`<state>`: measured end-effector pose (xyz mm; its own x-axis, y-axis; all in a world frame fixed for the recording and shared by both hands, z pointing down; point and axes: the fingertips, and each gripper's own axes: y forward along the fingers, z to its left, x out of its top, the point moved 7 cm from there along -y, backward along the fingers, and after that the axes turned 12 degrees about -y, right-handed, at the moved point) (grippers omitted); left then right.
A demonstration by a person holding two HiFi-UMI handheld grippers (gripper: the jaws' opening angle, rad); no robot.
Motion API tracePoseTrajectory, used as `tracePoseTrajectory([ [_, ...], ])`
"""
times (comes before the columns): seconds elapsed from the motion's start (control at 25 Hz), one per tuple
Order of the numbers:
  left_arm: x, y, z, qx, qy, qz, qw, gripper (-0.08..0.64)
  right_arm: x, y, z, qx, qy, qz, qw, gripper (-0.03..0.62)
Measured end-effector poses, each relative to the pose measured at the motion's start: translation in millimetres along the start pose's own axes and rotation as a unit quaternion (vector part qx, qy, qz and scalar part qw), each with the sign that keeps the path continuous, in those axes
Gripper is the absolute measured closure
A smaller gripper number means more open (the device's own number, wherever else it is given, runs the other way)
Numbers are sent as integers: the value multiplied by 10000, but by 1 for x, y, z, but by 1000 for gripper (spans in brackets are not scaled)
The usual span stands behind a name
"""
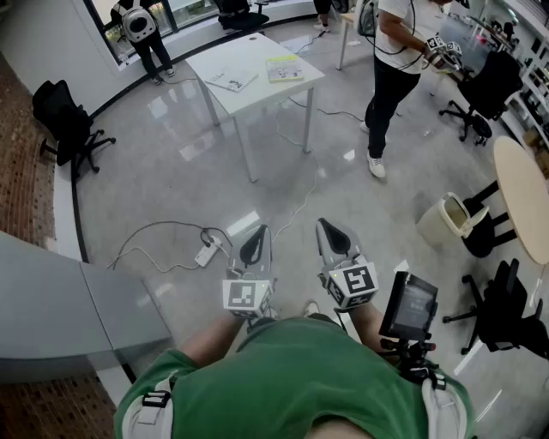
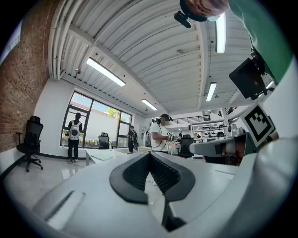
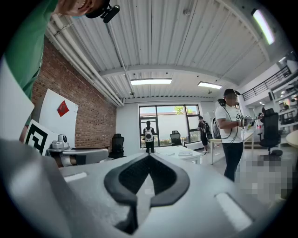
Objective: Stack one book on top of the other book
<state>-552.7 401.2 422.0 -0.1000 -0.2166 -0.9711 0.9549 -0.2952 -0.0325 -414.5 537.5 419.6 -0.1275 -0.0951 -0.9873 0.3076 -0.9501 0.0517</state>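
Two books lie apart on a white table (image 1: 257,94) far ahead in the head view: a white book (image 1: 232,80) and a yellow-green book (image 1: 284,68). My left gripper (image 1: 257,236) and right gripper (image 1: 329,230) are held level side by side over the floor, well short of that table. Both are shut with nothing between the jaws. In the left gripper view the left gripper (image 2: 150,155) shows closed jaws, with the table (image 2: 100,154) small behind. The right gripper (image 3: 149,156) looks the same in the right gripper view, the table (image 3: 179,151) straight ahead.
A power strip with cables (image 1: 206,252) lies on the floor just ahead of me. A person in a white shirt (image 1: 390,51) stands right of the table, another with a backpack (image 1: 141,26) by the windows. An office chair (image 1: 64,120), a bin (image 1: 448,219) and a round table (image 1: 525,199) flank the way.
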Motion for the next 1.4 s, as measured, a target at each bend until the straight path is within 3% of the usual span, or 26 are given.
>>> tracePoseTrajectory([
  [0.68,5,0,7,-24,-8,-33,10000,554,11,6,7,16,-111,11,9999,589],
  [0.92,9,-3,25,-31,8,-52,10000,554,14,15,19,-130,-63,-130,9998,589],
  [1.16,-1,-2,46,65,340,78,9994,554,16,22,34,-257,-152,-129,9995,589],
  [1.4,0,0,61,97,171,144,9997,554,16,31,41,-294,-255,-32,9992,589],
])
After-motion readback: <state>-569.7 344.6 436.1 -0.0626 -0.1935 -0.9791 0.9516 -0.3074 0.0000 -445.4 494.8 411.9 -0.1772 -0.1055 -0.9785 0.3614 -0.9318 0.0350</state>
